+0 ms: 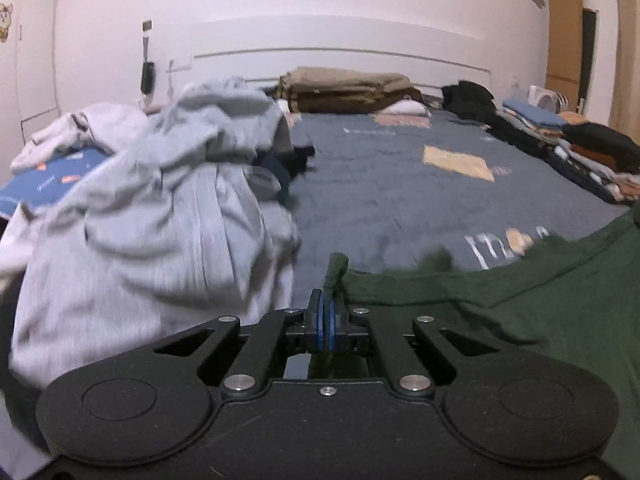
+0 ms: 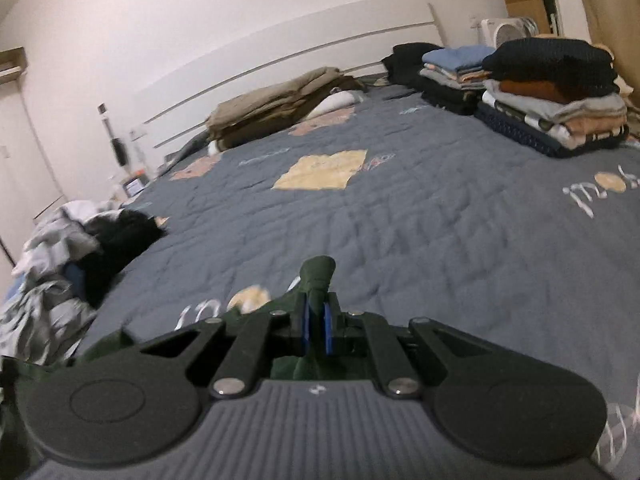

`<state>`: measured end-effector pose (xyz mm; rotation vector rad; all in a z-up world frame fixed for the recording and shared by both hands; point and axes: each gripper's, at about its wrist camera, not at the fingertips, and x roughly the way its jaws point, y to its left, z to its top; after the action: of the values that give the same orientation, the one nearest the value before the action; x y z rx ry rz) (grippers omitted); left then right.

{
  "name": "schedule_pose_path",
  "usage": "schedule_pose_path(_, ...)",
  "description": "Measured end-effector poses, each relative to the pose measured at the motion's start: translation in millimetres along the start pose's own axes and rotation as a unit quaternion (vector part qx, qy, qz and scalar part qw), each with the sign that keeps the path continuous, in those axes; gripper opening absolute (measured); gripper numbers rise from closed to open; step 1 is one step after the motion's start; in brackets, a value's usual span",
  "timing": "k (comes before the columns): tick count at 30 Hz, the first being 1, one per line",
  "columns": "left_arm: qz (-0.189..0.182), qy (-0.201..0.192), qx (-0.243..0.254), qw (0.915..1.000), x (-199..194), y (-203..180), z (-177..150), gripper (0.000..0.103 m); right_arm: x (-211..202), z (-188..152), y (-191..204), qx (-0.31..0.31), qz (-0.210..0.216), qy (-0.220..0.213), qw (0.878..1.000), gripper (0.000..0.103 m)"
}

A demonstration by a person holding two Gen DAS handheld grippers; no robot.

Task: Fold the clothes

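Fingers (image 1: pixel 320 312) of the left gripper (image 1: pixel 326 310) are pressed together on a bunched corner of the dark green garment (image 1: pixel 500 300), a tuft of it poking up above the blue pads. The right gripper (image 2: pixel 316 318) is likewise closed tight, pinching another gathered bit of the same cloth. Between the two the green garment hangs stretched over the near end of the bed (image 2: pixel 400 216), which wears a grey-blue quilted cover. To the left lies a heap of unfolded grey clothes (image 1: pixel 160 216). Along the far right edge stand stacks of folded clothes (image 2: pixel 552 96). Folded tan bedding (image 2: pixel 280 104) lies by the white headboard (image 1: pixel 340 48).
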<state>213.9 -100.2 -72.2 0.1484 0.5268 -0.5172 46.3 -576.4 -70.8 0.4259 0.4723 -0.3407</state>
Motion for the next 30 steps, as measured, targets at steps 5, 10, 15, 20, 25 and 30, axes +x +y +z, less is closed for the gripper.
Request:
schedule_pose_path(5,0.024,0.006,0.012,0.9996,36.3,-2.9,16.7,0.003,39.2,17.4,8.8,-0.025,-0.024,-0.014,0.999,0.007)
schedule_pose_path(10,0.056,0.045,0.032,0.9969,76.9,-14.4,11.1,0.004,82.5,-7.7,15.8,-0.054,-0.076,0.002,0.996,0.011)
schedule_pose_path(15,0.054,0.045,-0.005,0.9975,39.6,-20.8,-9.4,0.011,65.1,-17.2,14.6,-0.08,-0.089,0.01,0.993,0.044)
schedule_pose_path(20,0.02,0.023,-0.072,0.9969,-23.3,-25.7,-31.3,0.049,-20.0,-14.0,2.9,-0.037,-0.046,-0.019,0.998,0.065)
schedule_pose_path(25,-0.013,0.0,-0.139,0.9902,-86.2,-30.6,-53.2,0.051,-88.5,-46.7,-11.7,0.056,0.0,-0.002,0.998,0.073)
schedule_pose_path(30,-0.028,0.003,-0.192,0.9811,-123.9,-38.1,-83.4,0.064,-129.8,-89.2,-16.2,0.127,0.013,0.021,0.992,0.074)
